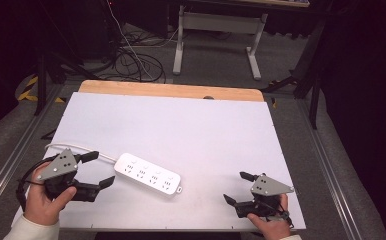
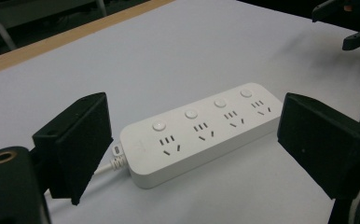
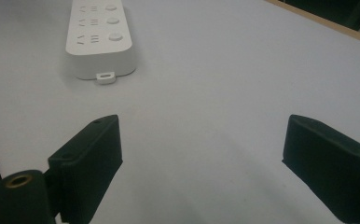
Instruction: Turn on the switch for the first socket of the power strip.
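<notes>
A white-covered table [image 1: 191, 125] lay before me, a white power strip [image 1: 148, 175] flat near its front-left, cord [image 1: 76, 147] trailing left. My left gripper [image 1: 99, 170] gaped just beside it; my right gripper [image 1: 238, 187], also spread, sat well apart.

a white four-socket power strip [image 1: 148, 174] lies flat near the front edge of the white-covered wooden table [image 1: 191, 120], its white cord [image 1: 76, 147] trailing toward the left edge.
</notes>
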`<state>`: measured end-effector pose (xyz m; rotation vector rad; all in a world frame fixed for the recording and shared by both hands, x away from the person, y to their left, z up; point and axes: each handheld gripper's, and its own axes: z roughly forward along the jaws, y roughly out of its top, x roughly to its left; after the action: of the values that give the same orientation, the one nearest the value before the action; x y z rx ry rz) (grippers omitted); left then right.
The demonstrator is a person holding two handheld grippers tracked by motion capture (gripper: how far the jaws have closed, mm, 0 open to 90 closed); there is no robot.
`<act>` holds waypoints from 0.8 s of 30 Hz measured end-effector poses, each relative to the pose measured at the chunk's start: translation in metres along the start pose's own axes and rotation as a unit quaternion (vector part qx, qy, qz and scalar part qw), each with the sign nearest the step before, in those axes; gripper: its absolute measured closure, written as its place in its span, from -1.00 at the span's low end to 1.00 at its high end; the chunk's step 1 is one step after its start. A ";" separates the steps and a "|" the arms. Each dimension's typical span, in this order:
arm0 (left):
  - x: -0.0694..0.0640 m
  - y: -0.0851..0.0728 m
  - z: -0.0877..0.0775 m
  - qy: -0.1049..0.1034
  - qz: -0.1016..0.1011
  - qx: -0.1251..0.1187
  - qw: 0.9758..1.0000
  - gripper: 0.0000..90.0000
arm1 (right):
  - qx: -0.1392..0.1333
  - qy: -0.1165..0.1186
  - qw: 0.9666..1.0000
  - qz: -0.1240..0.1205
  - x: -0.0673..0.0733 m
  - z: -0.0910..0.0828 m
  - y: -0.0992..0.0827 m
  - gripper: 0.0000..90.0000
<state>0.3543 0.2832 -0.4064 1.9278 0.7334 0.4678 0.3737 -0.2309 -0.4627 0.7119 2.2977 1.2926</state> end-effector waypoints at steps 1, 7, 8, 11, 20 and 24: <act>0.000 -0.003 -0.002 0.001 0.002 -0.003 1.000 -0.79 | 0.000 0.000 1.000 0.000 0.000 0.000 0.000 -0.72; 0.002 -0.020 -0.013 0.012 0.006 -0.018 1.000 -0.83 | 0.000 -0.002 1.000 -0.004 0.000 -0.001 0.000 -0.75; 0.003 -0.024 -0.015 0.012 0.006 -0.017 1.000 -0.83 | 0.001 0.000 1.000 -0.004 0.001 -0.001 0.000 -0.75; 0.005 -0.035 -0.020 0.017 0.009 -0.025 1.000 -0.85 | 0.001 0.001 1.000 -0.005 0.001 0.000 0.000 -0.76; 0.007 -0.062 -0.028 0.047 0.000 -0.034 0.998 -0.87 | 0.000 0.002 1.000 -0.003 0.000 -0.001 0.000 -0.77; 0.009 -0.071 -0.027 0.051 0.003 -0.023 0.998 -0.85 | -0.001 0.004 1.000 -0.002 -0.001 0.000 -0.001 -0.77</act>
<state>0.3244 0.3306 -0.4576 1.8746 0.7750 0.5856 0.3740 -0.2318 -0.4631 0.7016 2.3029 1.2988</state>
